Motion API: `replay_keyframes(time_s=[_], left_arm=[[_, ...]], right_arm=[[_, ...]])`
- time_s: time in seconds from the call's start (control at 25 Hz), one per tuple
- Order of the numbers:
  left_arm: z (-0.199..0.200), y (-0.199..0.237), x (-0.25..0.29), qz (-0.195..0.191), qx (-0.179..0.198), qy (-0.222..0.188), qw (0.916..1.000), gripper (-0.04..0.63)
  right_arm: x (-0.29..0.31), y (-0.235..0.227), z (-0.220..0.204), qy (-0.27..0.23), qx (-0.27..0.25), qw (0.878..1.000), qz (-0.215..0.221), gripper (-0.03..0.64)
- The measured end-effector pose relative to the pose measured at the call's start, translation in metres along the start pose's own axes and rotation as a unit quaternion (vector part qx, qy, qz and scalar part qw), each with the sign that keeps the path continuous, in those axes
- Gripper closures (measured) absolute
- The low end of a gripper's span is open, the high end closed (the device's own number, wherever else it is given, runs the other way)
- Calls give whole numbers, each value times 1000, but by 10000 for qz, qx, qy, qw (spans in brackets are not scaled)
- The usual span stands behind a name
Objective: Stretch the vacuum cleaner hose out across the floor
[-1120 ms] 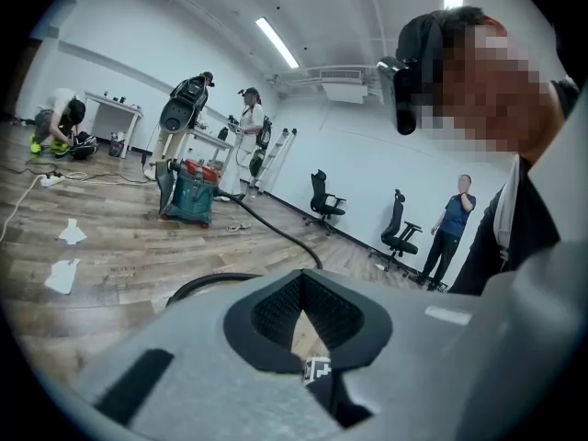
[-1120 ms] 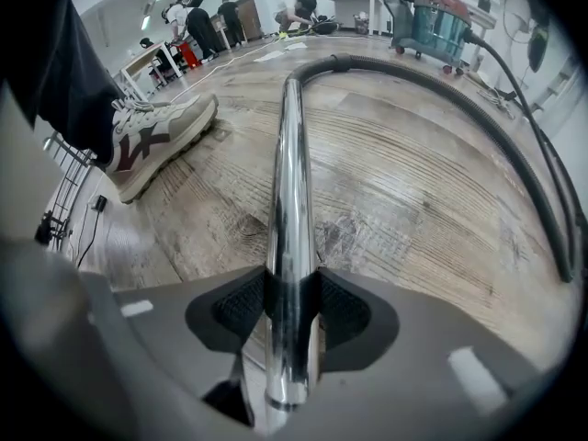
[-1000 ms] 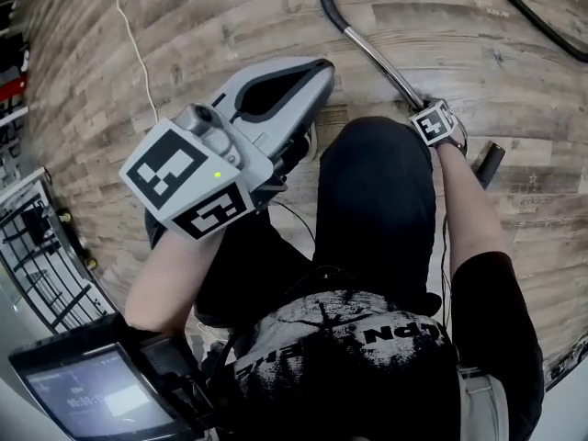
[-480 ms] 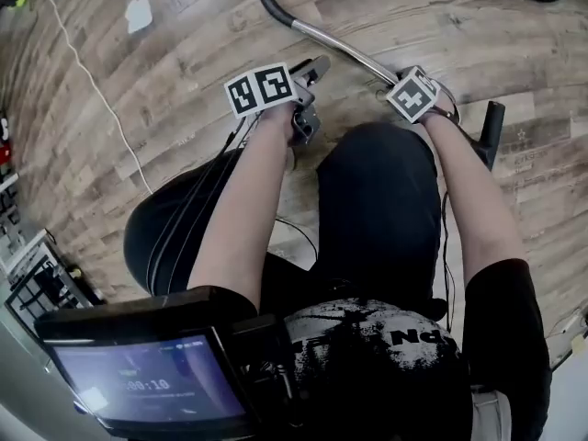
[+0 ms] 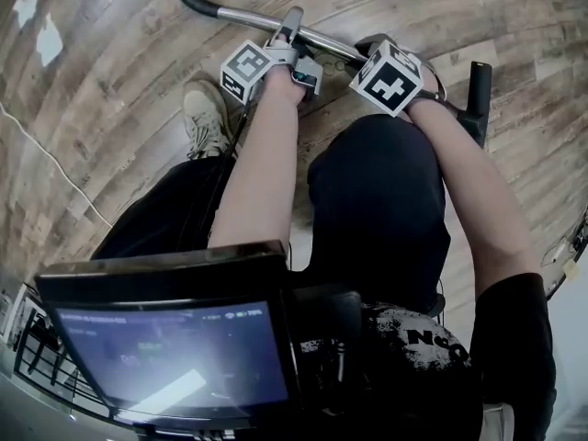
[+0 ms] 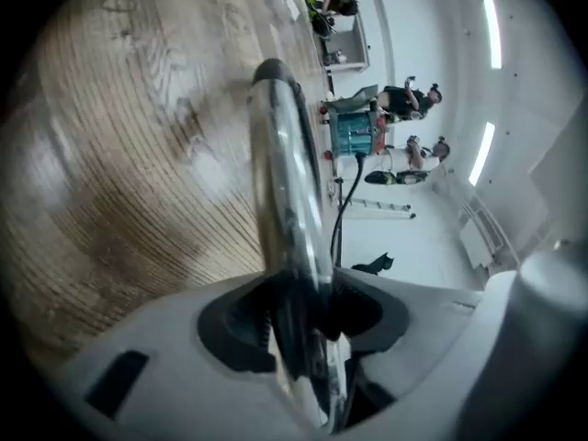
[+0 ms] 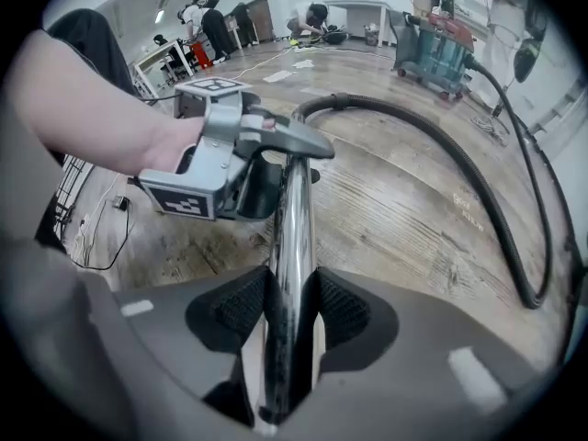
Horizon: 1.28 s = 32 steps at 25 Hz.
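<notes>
While the black hose lies in a long bend on the wooden floor, doubling back toward the teal vacuum cleaner across the room, all the action is at its chrome tube. The right tool is clamped on that tube, pads squeezing it from both sides and pointing steeply down. That's the anchor grip, I'd say, the one that lets the person carry the rigid end. And the left tool sits further along the tube, nearer the hose joint. Its jaws have just been opening and stand wide, with the tube running between them but not pinched. It looks like a second hold being set up, so the tube won't swing once it's pulled. The hose isn't stretched out yet, and that bend has to be drawn straight.
</notes>
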<state>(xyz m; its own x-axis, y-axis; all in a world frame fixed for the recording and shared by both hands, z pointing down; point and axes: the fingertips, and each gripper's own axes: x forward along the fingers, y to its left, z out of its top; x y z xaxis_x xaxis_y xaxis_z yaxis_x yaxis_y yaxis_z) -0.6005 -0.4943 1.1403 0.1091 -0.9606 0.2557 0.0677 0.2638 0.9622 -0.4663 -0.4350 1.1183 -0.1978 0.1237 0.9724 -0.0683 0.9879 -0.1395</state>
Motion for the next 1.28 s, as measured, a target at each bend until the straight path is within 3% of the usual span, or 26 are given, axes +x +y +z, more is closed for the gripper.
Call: replay_keyframes(time_s=[0.04, 0.24, 0.52, 0.68, 0.84, 1.08, 1.28], left_arm=[[2, -1, 3, -81, -163, -138, 9997, 432], [6, -12, 6, -448, -471, -274, 9975, 454], [7, -56, 11, -715, 313, -30, 9969, 455], [-5, -97, 14, -935, 586, 325, 9934, 454], [5, -137, 14, -983, 782, 367, 9914, 454], [30, -222, 5, -1065, 1451, 461, 9826, 469], [51, -329, -18, -899, 1620, 344, 9821, 507]], right_arm=[[-3, -2, 2, -35, -31, 10000, -43, 440], [-11, -15, 11, -174, -371, 9985, -369, 439], [-14, -31, 23, -284, -703, 9938, -812, 430], [-13, -44, 30, -252, -885, 9887, -1187, 485], [-34, -55, 55, -410, -895, 9842, -1473, 528], [-96, -35, 103, -685, -268, 9919, -1037, 531], [-193, 6, 143, -904, 176, 9935, -669, 526]])
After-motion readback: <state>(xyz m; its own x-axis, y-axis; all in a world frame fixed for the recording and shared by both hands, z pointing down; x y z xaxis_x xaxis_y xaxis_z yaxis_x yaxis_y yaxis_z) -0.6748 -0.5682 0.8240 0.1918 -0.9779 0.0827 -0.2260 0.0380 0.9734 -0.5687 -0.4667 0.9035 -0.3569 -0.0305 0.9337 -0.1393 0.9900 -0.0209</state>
